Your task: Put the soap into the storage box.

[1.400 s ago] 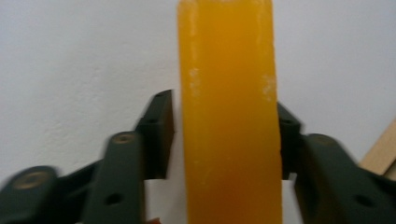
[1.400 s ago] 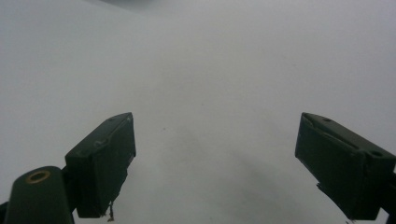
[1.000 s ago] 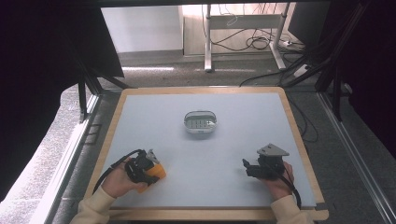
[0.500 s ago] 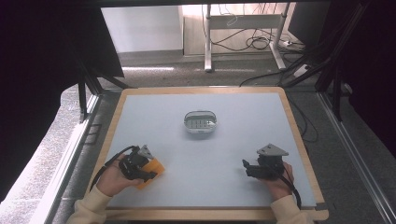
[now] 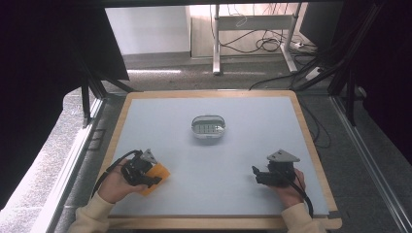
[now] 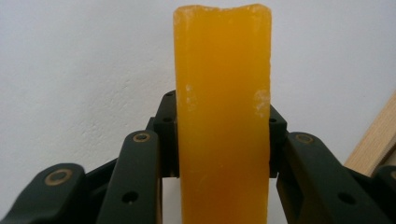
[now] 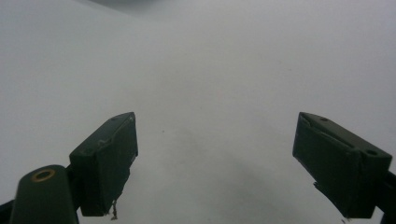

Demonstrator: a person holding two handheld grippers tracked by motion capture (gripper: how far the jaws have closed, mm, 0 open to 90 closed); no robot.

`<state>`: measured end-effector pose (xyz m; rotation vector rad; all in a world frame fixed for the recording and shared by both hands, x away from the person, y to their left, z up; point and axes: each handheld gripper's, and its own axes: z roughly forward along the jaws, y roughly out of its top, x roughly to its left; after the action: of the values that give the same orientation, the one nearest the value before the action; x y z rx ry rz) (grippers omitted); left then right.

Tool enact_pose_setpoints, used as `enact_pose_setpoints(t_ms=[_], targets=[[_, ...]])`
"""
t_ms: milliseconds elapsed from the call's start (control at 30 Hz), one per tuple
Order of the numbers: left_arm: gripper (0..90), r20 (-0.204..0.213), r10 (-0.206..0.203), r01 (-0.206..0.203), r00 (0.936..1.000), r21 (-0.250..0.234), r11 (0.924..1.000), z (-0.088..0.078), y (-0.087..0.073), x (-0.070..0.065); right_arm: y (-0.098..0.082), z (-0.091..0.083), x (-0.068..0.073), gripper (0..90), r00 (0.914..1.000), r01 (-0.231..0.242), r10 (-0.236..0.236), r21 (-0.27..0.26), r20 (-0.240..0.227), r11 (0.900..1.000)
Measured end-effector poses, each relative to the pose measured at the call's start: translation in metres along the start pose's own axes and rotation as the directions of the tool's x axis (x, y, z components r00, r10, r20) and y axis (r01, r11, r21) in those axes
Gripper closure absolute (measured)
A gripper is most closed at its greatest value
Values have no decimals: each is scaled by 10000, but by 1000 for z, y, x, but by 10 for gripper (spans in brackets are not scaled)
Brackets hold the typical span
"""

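On the pale grey table top with a light wooden frame (image 5: 301,121), the left gripper (image 5: 145,175) sits near the front left corner, held in the person's left hand (image 5: 112,185). Its two black jaws are pressed on a flat orange block with a waxy, slightly translucent surface (image 6: 223,116). In the left gripper view the block stands between the jaws like a tall bar. Its long sides are straight, its far end is a little uneven with a shallow dip in the middle, and there are small whitish scuffs near both edges at the height where the jaws hold it. The colour is a deep yellow-orange, a bit lighter at the rim. In the high view the same block (image 5: 156,175) looks like a thin square slab, low over the table surface just beside the hand; I cannot tell if it touches the table.

The right gripper (image 5: 262,175) is near the front right part of the table, in the person's right hand (image 5: 290,185), well apart from the left one. In the right gripper view its jaws stand wide apart with nothing between them, over bare grey surface.

A small oval grey container with a pale lid (image 5: 208,127) rests in the middle of the table, far from both grippers.
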<state>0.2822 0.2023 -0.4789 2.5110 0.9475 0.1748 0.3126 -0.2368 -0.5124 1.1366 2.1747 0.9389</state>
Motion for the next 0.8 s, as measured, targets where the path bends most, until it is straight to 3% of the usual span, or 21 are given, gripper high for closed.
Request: enact_pose_setpoints(t_ms=[400, 767, 800], targets=[[622, 22, 42, -42, 10000, 92, 9999, -2, 9, 2, 0, -1, 0, 145, 10000, -91, 90, -31, -18, 10000], [622, -254, 248, -245, 9994, 149, 9996, -17, 34, 10, 0, -2, 0, 146, 9999, -122, 122, -82, -55, 9999], [622, -258, 410, -405, 9988, 207, 9990, -18, 37, 11, 0, -2, 0, 145, 9999, -123, 122, -78, -55, 9999]])
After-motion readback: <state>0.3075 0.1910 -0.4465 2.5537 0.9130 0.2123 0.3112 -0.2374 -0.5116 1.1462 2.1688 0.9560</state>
